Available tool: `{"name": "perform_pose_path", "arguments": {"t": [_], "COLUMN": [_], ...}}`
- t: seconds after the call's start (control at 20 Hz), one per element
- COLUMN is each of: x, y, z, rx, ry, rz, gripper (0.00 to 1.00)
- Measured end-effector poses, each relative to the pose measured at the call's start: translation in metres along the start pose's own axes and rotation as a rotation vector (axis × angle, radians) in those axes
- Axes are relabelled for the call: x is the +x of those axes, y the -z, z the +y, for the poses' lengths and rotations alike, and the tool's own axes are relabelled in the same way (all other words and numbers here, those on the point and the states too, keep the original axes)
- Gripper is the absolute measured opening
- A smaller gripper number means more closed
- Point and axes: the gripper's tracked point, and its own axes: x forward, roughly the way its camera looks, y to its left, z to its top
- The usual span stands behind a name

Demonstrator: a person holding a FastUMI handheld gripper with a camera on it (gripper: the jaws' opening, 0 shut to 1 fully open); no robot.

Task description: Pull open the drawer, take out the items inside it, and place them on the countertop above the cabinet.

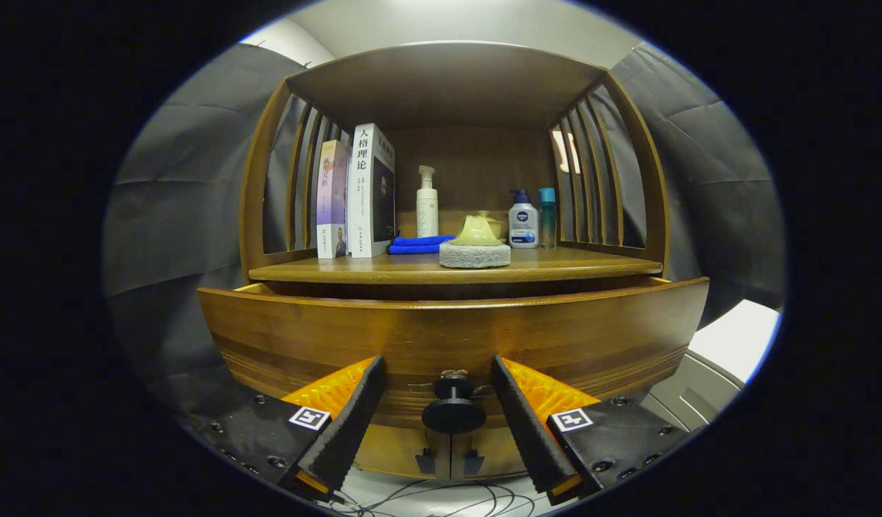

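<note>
1. The drawer (451, 337) stands partly pulled out of the cabinet, its front panel close ahead of the gripper (437, 402); a dark gap shows between the drawer's top edge and the surface (591, 269) above it.
2. The round dark knob (453, 413) on the drawer front sits between the jaws, which are spread apart on either side of it and touch nothing; they are released, not grasping.
3. To my eye the pulling step is either just finishing or needs one more tug. To do it well, I would centre the knob between the jaws, close squarely on its stem behind the disc, and draw straight back and level so the drawer does not bind.
4. What lies inside the drawer cannot be seen from this low angle; the gripper would have to rise above the front panel before reaching in.
5. On the surface above sit a grey sponge (474, 254) with a yellowish piece on top, a folded blue cloth (418, 245), a white pump bottle (427, 205), a dark-capped pump bottle (523, 222) and a slim teal bottle (547, 215). Free room for the items looks best along the front edge.
6. Two books (356, 194) stand upright at the left. Their spines carry Chinese characters; the bottle labels are too small to make out.
</note>
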Motion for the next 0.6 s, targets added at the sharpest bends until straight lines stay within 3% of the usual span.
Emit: {"name": "perform_pose_path", "arguments": {"t": [0.6], "x": [0.053], "y": [0.002], "z": [-0.003], "rx": [-0.01], "ry": [-0.034], "rz": [0.011], "gripper": [0.96]}}
